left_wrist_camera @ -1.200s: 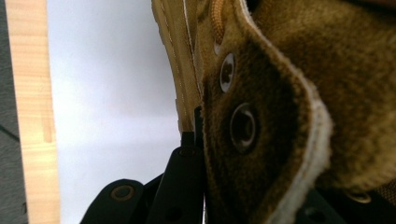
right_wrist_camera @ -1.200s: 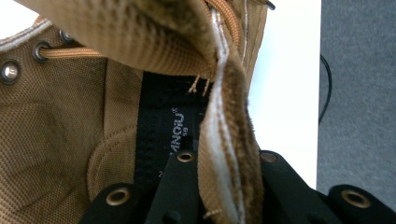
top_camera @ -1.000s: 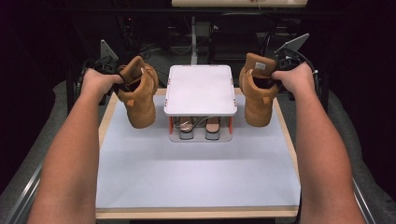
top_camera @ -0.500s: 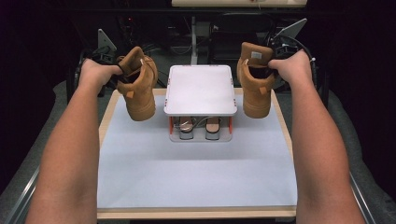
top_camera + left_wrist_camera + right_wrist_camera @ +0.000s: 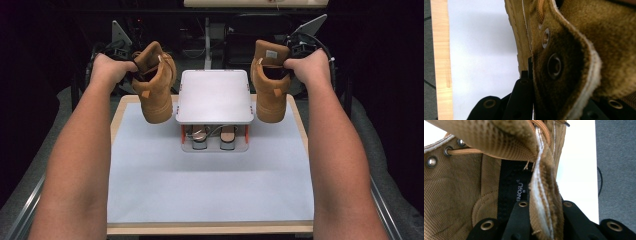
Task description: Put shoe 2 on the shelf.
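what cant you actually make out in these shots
- High view: both grippers sit behind the person's hands and the two tan boots, left boot and right boot, so their jaws are hidden.
- High view: the shoes under the white rack are mostly covered by its top shelf.
- Left gripper view: the boot is cut off by the frame edges.
- Right gripper view: the tongue label is too blurred to read.

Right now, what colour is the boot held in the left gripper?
Tan brown suede, with brown laces and metal eyelets: the boot shows best in the high view.
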Demonstrator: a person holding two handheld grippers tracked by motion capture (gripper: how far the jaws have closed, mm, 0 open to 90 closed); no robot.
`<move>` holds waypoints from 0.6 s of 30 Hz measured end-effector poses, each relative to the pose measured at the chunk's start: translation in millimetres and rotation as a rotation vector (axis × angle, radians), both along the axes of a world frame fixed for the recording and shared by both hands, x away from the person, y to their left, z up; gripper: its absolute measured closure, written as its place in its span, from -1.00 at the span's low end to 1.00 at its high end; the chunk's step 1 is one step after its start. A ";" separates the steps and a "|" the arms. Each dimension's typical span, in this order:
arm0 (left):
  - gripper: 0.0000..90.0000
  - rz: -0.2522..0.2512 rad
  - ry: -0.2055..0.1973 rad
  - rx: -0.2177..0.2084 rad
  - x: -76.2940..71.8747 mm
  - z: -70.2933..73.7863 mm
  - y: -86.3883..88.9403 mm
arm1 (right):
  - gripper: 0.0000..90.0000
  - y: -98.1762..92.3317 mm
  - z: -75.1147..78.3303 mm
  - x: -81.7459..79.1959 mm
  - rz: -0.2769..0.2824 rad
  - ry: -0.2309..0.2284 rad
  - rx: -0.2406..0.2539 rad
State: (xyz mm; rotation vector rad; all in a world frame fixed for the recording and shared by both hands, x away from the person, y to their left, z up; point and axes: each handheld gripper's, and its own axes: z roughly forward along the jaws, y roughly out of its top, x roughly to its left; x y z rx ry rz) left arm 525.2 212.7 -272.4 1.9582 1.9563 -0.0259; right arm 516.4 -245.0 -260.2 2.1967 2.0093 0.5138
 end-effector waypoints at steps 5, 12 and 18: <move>0.93 -0.006 -0.003 -0.012 -0.5 5.8 -12.2 | 0.91 10.8 3.7 -0.6 0.005 -0.004 0.008; 0.92 -0.027 -0.014 -0.006 0.0 8.4 -30.3 | 0.91 28.3 5.8 0.5 0.025 -0.019 0.017; 0.93 -0.047 -0.007 -0.011 1.9 8.6 -49.1 | 0.91 41.2 4.8 2.3 0.034 -0.013 0.027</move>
